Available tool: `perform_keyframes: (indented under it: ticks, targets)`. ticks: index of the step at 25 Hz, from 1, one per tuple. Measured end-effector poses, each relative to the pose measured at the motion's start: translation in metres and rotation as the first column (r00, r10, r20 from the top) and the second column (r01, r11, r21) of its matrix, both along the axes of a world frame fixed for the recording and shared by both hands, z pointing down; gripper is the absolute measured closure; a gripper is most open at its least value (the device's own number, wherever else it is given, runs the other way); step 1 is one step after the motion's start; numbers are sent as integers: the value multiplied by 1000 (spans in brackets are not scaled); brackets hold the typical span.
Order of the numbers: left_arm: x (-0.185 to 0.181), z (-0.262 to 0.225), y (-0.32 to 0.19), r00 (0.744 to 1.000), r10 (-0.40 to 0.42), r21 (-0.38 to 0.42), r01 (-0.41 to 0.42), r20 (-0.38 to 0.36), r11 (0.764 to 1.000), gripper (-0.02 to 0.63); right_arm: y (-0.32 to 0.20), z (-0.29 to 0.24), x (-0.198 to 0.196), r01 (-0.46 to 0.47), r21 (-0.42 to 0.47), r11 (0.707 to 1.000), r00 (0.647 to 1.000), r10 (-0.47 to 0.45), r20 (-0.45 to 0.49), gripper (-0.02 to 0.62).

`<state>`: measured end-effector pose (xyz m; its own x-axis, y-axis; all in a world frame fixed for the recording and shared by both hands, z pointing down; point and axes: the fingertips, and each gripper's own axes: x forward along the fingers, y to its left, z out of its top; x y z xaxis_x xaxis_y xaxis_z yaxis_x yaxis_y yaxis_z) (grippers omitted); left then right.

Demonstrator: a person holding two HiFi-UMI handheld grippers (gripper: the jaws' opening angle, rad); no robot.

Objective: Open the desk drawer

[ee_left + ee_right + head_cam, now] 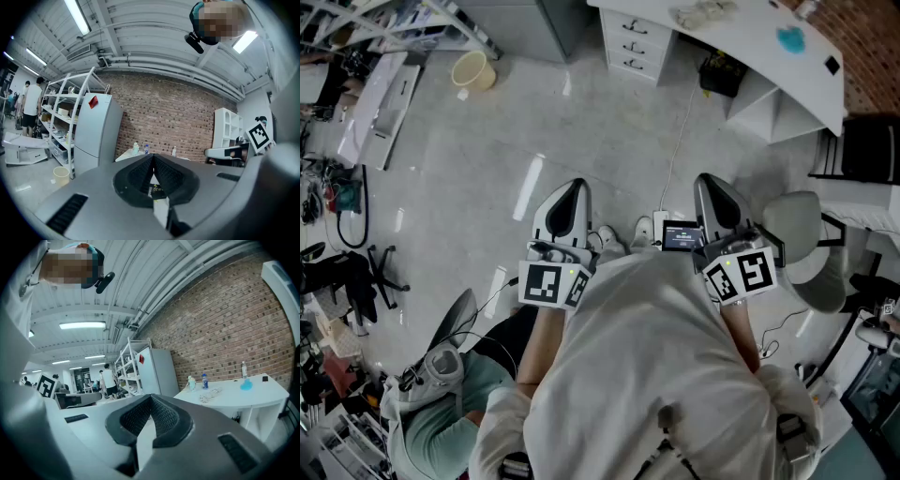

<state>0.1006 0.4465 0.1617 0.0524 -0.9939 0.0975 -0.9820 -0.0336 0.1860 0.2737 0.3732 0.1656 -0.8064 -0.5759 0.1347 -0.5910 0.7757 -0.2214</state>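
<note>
The white drawer unit (631, 42) with three stacked drawers stands under the left end of the curved white desk (741, 42), across the floor from me. All its drawers look closed. My left gripper (573, 186) and right gripper (711, 180) are held side by side close to my body, well short of the desk. In the left gripper view the left gripper (153, 157) has its ribbed jaws pressed together with nothing between them. The right gripper (150, 399) is likewise shut and empty, with the desk (234, 391) off to its right.
A yellow bucket (474, 69) stands on the floor at the far left. A black box (721, 73) sits under the desk. A grey chair (807, 246) is close on my right. A grey fridge (96, 132) and shelving (63, 117) stand by the brick wall. Cluttered gear lines the left edge.
</note>
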Motion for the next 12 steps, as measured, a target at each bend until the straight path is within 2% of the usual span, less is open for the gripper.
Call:
perform_keyframes:
  ticks: [12]
  targets:
    - [3,-3,-3,1000,20,10,-20,22,1000,598,1,-1,-2,-10,1,1000,1000,10,8,571]
